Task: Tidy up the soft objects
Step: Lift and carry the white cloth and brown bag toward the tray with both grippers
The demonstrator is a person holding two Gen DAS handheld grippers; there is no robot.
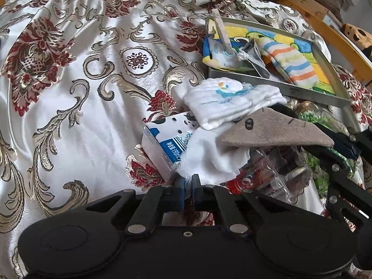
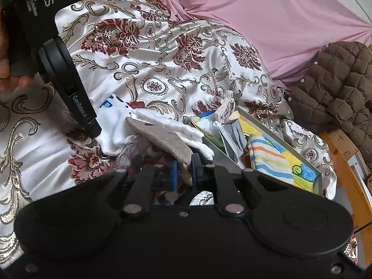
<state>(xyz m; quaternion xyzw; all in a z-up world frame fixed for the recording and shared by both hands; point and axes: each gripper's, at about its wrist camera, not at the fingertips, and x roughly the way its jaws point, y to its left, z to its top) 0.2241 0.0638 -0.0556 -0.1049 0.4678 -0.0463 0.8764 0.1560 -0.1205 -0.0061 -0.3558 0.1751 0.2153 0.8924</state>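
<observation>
A grey-brown sock [image 1: 276, 130] lies over a white cloth [image 1: 214, 155] and beside a folded white muslin cloth [image 1: 232, 100]. My right gripper [image 2: 184, 169] is shut on the grey-brown sock [image 2: 162, 137] at its near end; it shows in the left wrist view [image 1: 344, 148] at the right. My left gripper [image 1: 188, 186] is shut at the near edge of the white cloth; whether it pinches the cloth I cannot tell. A grey tray [image 1: 274, 86] holds a striped sock [image 1: 290, 62], a colourful towel [image 1: 323, 81] and a grey mask [image 1: 255, 55].
A blue-and-white milk carton [image 1: 162, 141] lies under the cloths on the patterned bedspread [image 1: 81, 69]. A clear plastic package [image 1: 274, 174] sits under the sock. A pink sheet [image 2: 267, 23], a brown quilted jacket [image 2: 337, 86] and a wooden rail [image 2: 348, 169] lie beyond.
</observation>
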